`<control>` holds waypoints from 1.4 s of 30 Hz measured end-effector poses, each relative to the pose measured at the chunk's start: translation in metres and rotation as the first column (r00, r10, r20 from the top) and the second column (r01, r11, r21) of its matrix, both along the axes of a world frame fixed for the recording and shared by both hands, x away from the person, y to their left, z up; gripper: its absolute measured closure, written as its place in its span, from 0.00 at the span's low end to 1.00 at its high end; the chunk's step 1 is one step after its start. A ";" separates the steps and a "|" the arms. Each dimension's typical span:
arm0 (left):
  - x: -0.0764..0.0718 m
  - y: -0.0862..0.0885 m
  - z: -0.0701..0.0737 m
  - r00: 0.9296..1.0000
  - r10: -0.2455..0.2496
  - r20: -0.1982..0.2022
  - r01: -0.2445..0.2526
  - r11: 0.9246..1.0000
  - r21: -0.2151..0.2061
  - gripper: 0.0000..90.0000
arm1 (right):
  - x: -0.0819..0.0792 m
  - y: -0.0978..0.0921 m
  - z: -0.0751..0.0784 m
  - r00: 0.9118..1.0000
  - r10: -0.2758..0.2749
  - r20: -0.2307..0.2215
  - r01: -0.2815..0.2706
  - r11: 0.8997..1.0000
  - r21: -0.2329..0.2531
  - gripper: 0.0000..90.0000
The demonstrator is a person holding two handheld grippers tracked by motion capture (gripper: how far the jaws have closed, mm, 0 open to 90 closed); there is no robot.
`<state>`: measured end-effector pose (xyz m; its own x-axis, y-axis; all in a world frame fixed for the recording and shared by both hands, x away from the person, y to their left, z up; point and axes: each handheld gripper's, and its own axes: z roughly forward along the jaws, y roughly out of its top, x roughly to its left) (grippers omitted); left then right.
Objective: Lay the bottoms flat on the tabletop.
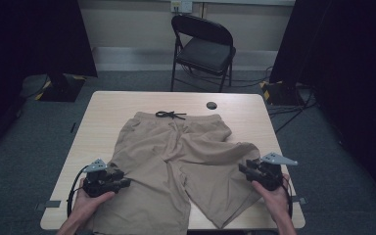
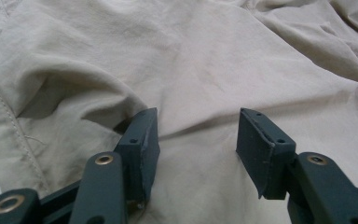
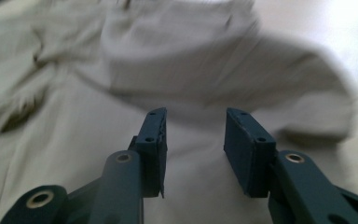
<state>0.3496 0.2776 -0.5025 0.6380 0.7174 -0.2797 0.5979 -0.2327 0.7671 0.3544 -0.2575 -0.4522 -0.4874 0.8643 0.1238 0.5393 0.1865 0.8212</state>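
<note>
We had the khaki shorts [image 1: 176, 156] spread flat on the wooden table [image 1: 254, 105], waistband and black drawstring [image 1: 170, 115] toward the far edge and both legs running back to us, the near hems at the table's front edge. Starting at the left, our left gripper [image 1: 123, 182] sat over the outer side of the left leg, jaws parted with nothing between them; in the left gripper view the left gripper [image 2: 196, 135] hovered just above smooth cloth, with a raised ridge of fabric [image 2: 65, 79] beside one jaw. We judged the step to be taking hold of the two outer edges so the shorts could be folded, and for that the left jaws wanted to go lower and straddle the side seam rather than the middle of the panel, catching both layers. Moving across, the crotch and inner legs lay fairly smooth and needed no fuss. At the right, our right gripper [image 1: 245, 169] was also released, poised just beside the turned-up outer edge of the right leg; the right gripper view was blurred, but the right gripper [image 3: 193, 135] pointed at a lifted fold of cloth [image 3: 242, 79]. We thought that fold was best bitten deep, and both hands should close together and lift evenly.
</note>
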 end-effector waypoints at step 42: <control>0.002 0.006 0.000 1.000 0.011 0.012 -0.011 1.000 0.014 0.49 | 0.030 0.022 -0.001 1.000 0.004 -0.012 -0.004 1.000 0.021 0.50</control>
